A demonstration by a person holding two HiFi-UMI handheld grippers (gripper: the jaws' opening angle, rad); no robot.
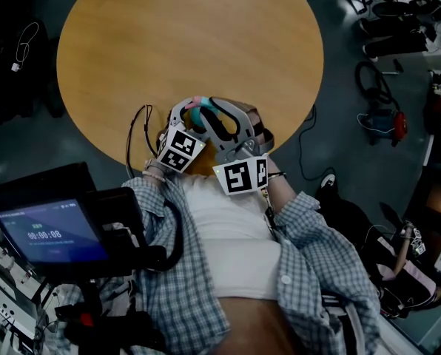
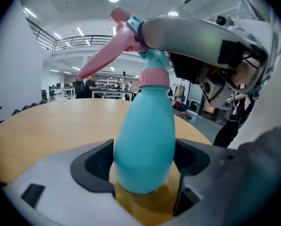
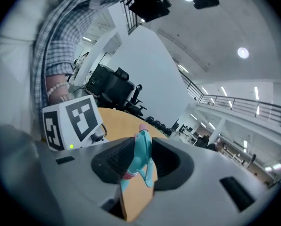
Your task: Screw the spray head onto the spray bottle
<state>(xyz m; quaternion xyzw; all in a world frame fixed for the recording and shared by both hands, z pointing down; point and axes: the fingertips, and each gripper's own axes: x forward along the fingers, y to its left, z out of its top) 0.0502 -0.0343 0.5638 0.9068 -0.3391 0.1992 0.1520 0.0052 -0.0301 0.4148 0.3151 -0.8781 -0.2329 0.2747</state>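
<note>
Two grippers in play, one spray bottle, one spray head, one round table. The left gripper (image 2: 143, 166) has its jaws clamped on the lower body of the turquoise spray bottle (image 2: 143, 135), which stands upright between the pads just above the wood. The right gripper (image 3: 141, 164) comes in from above with its jaws narrowed onto the spray head (image 3: 142, 150), turquoise with a pink nozzle tip. The head's pink collar (image 2: 154, 77) sits right on the bottle's neck, and its trigger juts out to one side. All this happens at the near edge of the wooden table (image 1: 191, 43), close to the person's checked shirt (image 1: 324, 250). Beyond is dark floor with cables, then an open office with desks, chairs, ceiling lights and a railed balcony.
</note>
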